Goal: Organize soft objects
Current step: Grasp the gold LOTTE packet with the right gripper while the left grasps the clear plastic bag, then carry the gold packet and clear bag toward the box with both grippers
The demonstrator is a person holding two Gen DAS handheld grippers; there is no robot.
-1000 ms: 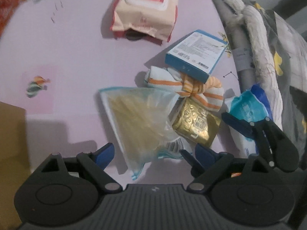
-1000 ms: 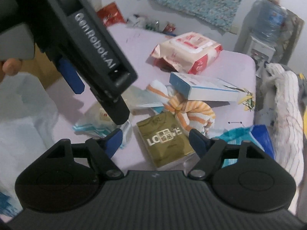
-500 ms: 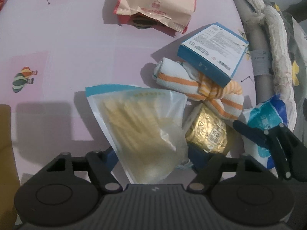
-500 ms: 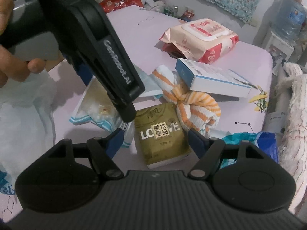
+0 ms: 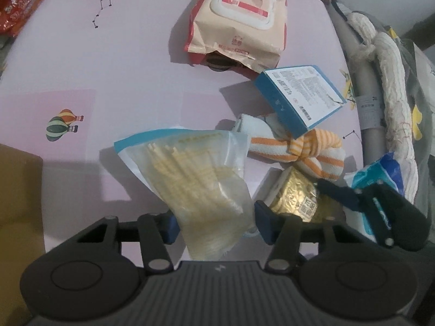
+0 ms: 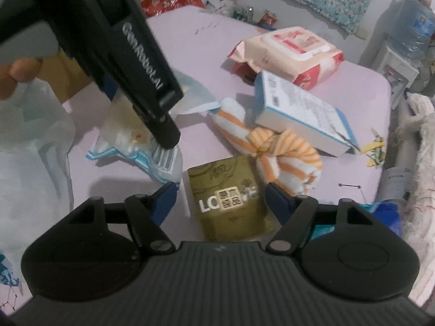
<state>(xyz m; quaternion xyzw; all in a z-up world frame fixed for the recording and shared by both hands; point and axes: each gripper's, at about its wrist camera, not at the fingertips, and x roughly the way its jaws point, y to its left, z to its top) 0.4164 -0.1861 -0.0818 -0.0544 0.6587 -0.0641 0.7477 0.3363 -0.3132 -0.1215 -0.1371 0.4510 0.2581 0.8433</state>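
Two blue-tipped jaws of the left gripper [image 5: 214, 224] stand on either side of a clear bag of pale sticks [image 5: 198, 179] in the left wrist view; they have just been closing, and the bag hangs between them, its lower part wedged in the gap, though whether the pads already press on it I cannot tell. The bag's blue-edged top lies on the pink counter [image 5: 122, 68]. Just right of it sits a gold packet [image 5: 296, 201], and above that a knotted orange-striped towel [image 5: 296, 149] with a blue and white box [image 5: 301, 95] leaning on it. Farther back lies a pink pack of wet wipes [image 5: 239, 19]. The right gripper [image 5: 345, 195] shows at the right edge, beside a blue and white tissue pack [image 5: 386, 171]. In the right wrist view, the right gripper's [image 6: 220, 198] jaws stand apart with the gold packet [image 6: 228, 201] lying flat on the counter [image 6: 190, 43] between them; they have just been closing a little, and neither pad visibly touches it. The left gripper [image 6: 163, 138] reaches down from the upper left onto the clear bag [image 6: 130, 135], a hand [image 6: 16, 73] behind it. The striped towel [image 6: 272, 149], the box [image 6: 299, 111] and the wet wipes [image 6: 288, 49] lie beyond.
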